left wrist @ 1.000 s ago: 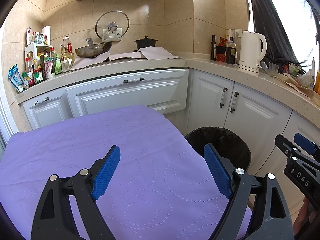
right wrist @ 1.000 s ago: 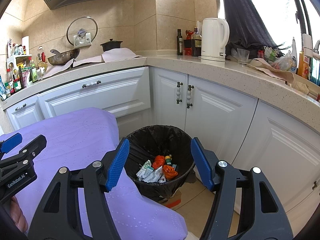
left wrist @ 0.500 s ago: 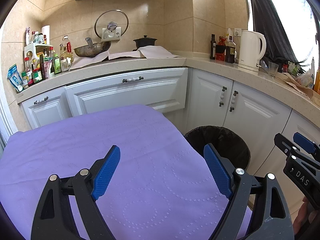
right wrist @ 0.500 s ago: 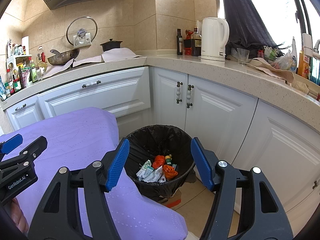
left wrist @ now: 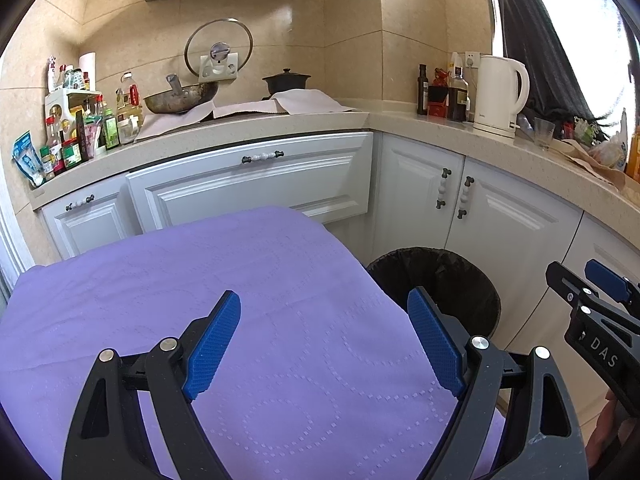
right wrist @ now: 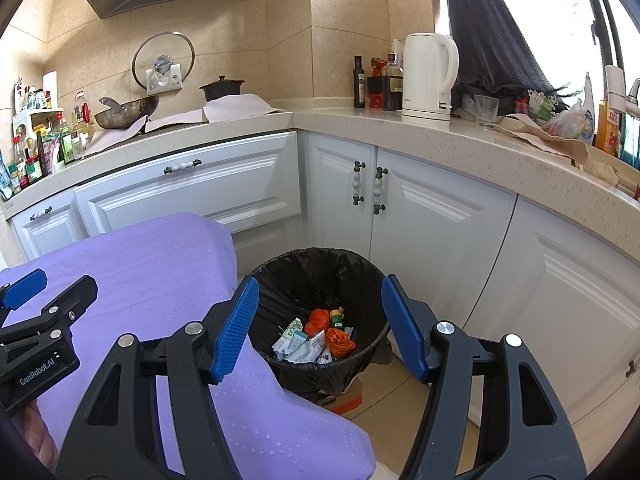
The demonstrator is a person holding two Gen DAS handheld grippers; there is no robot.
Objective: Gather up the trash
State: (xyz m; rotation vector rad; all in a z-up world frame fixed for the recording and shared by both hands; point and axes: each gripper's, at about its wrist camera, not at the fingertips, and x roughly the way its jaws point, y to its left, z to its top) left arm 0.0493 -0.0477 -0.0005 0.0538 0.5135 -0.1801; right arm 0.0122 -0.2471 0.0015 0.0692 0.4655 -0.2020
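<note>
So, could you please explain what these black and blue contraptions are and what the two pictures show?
They are hand-held tongs, one in each of a person's hands, each with a camera looking along its blue pads. One picture looks from the left tongs over a table in a purple cloth; nothing lies on the cloth. The other looks from the right tongs down into a black-lined bin beside the table, holding wrappers and orange scraps. Both tongs are open and hold nothing. Behind is a kitchen counter with a kettle.

Bright window glare, sharp focus, fisheye-bent edges.
</note>
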